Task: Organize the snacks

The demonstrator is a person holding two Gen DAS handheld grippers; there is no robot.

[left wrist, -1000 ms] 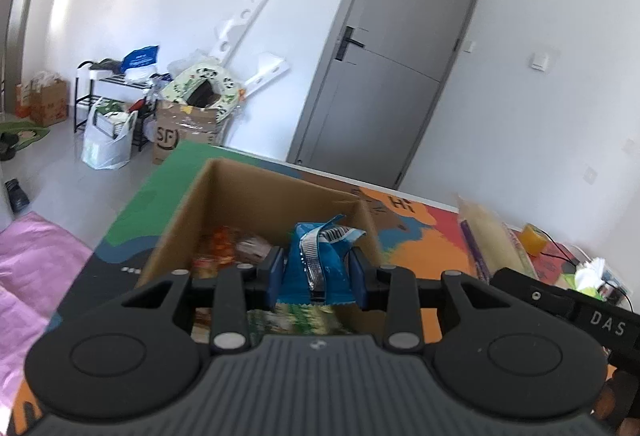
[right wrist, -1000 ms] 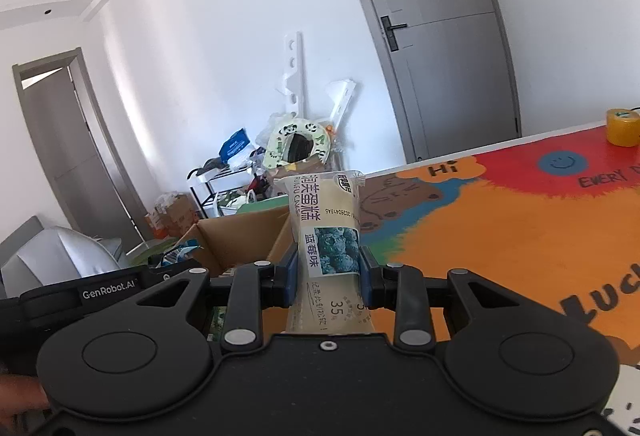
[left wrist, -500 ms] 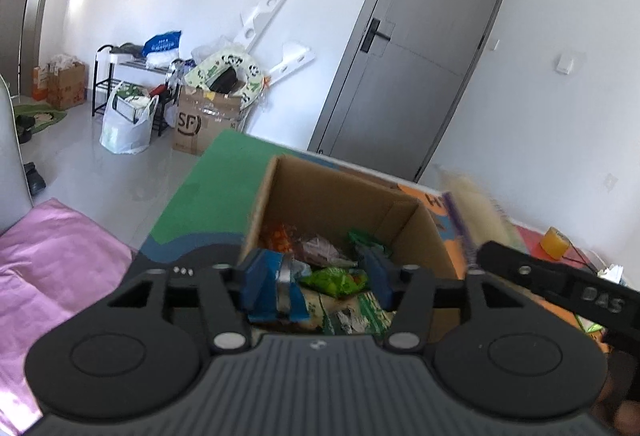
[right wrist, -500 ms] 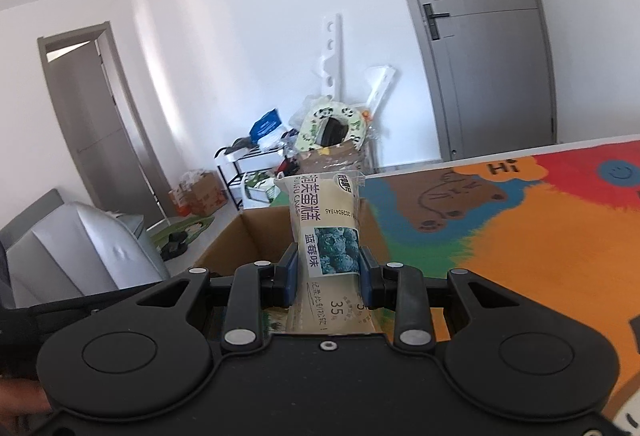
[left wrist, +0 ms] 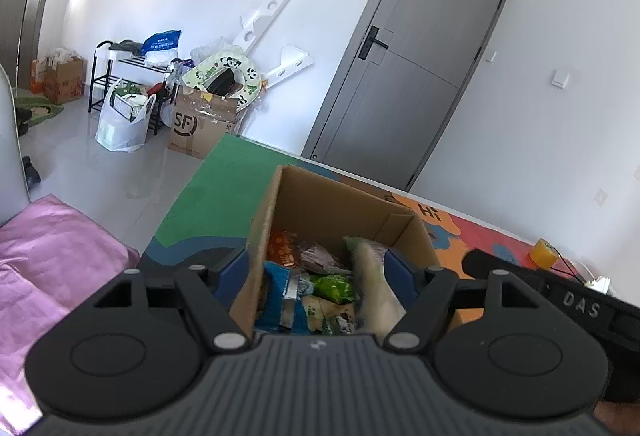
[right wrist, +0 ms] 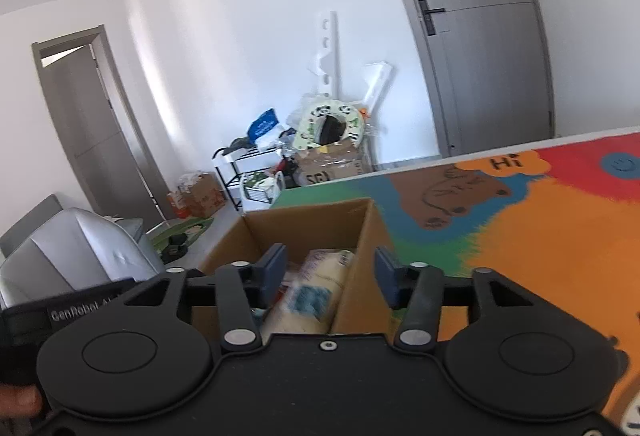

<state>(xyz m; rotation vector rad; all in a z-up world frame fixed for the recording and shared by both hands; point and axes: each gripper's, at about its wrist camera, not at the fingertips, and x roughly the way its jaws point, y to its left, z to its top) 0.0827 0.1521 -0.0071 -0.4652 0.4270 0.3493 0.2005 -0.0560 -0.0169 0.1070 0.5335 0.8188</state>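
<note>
both grippers, left gripper (left wrist: 316, 268) and right gripper (right wrist: 330, 268), now spread wide; the blue packet (left wrist: 280, 290) and cake packet (right wrist: 308, 296) have dropped into the cardboard box (right wrist: 304, 224) at 12 o'clock, two more snacks stowed.

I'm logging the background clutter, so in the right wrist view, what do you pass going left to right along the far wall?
Open grey side door → small brown cardboard box on the floor → black metal rack → panda-print ring cushion → closed grey door with black handle.

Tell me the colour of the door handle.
Black: the door handle stands out against the grey door, clearest in the left wrist view.
</note>
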